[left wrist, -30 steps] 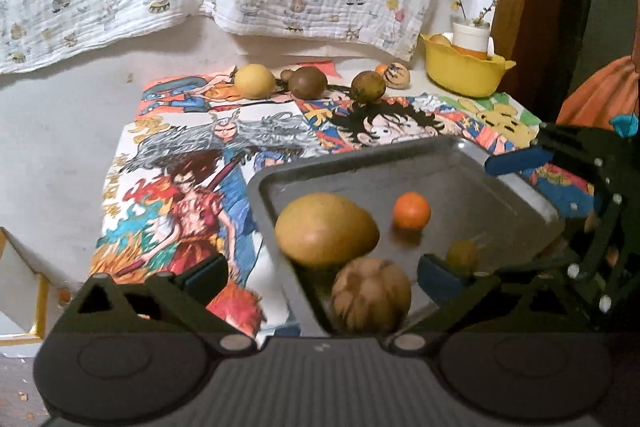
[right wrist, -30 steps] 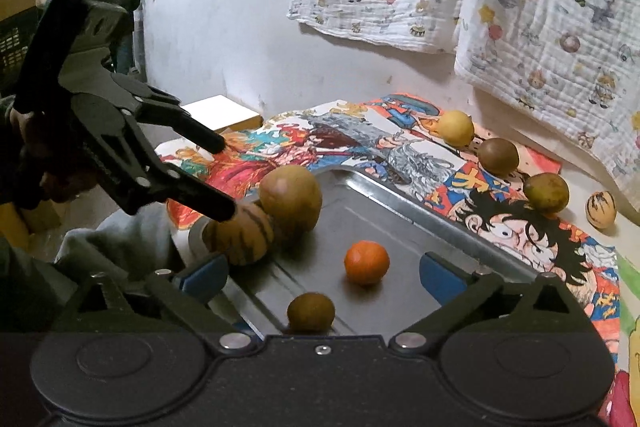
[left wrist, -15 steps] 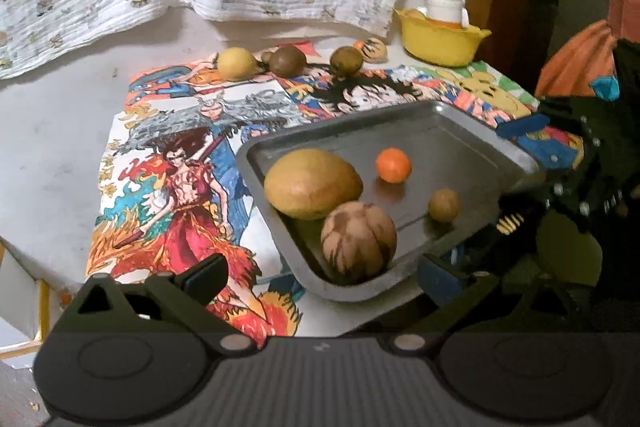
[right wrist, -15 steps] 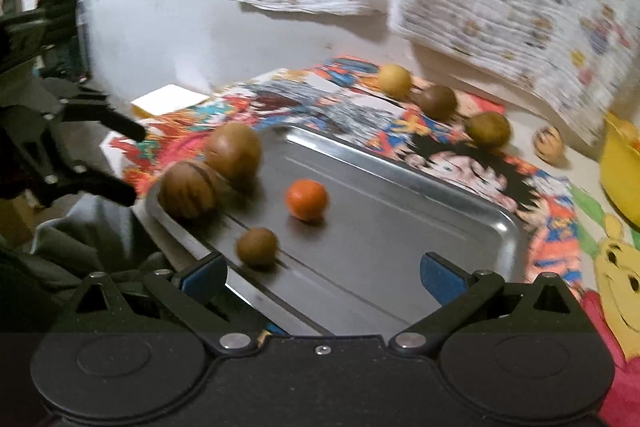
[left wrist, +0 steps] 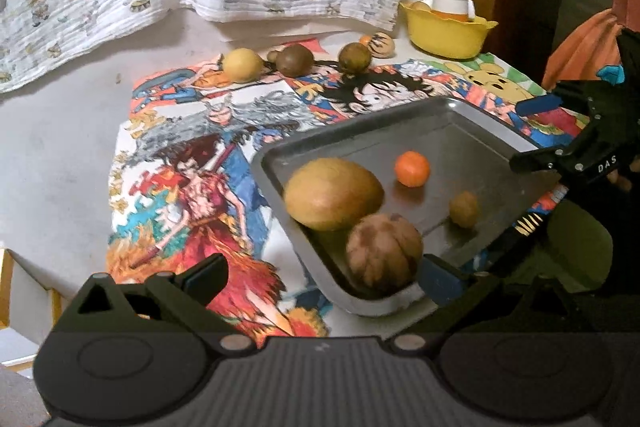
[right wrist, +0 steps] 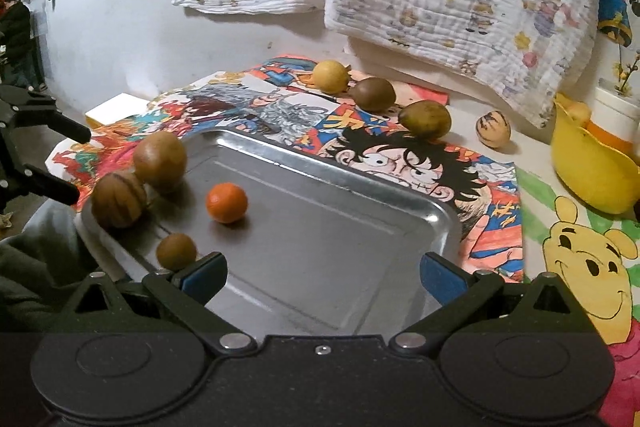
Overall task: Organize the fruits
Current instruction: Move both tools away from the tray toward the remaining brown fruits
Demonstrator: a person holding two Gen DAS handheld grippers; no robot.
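A metal tray (left wrist: 472, 143) (right wrist: 320, 227) holds a large yellow-brown mango (left wrist: 334, 193) (right wrist: 160, 161), a brown striped melon (left wrist: 384, 253) (right wrist: 118, 201), a small orange (left wrist: 412, 169) (right wrist: 227, 203) and a small brown fruit (left wrist: 464, 209) (right wrist: 176, 251). A yellow fruit (left wrist: 242, 65) (right wrist: 330, 75), two brown-green fruits (left wrist: 296, 60) (left wrist: 355, 57) and a striped one (right wrist: 493, 128) lie in a row at the cloth's far edge. My left gripper (left wrist: 320, 277) is open and empty by the tray's near corner. My right gripper (right wrist: 322, 277) is open and empty over the tray's near edge.
A yellow bowl (left wrist: 446, 31) (right wrist: 588, 167) with a white cup stands at the back right. A cartoon-print cloth (left wrist: 192, 163) covers the table. Printed white cloths hang on the wall behind. A white box (right wrist: 116, 107) sits at the left beyond the cloth.
Both grippers have pulled back from the tray and stay open. The fruits in the tray keep their places.
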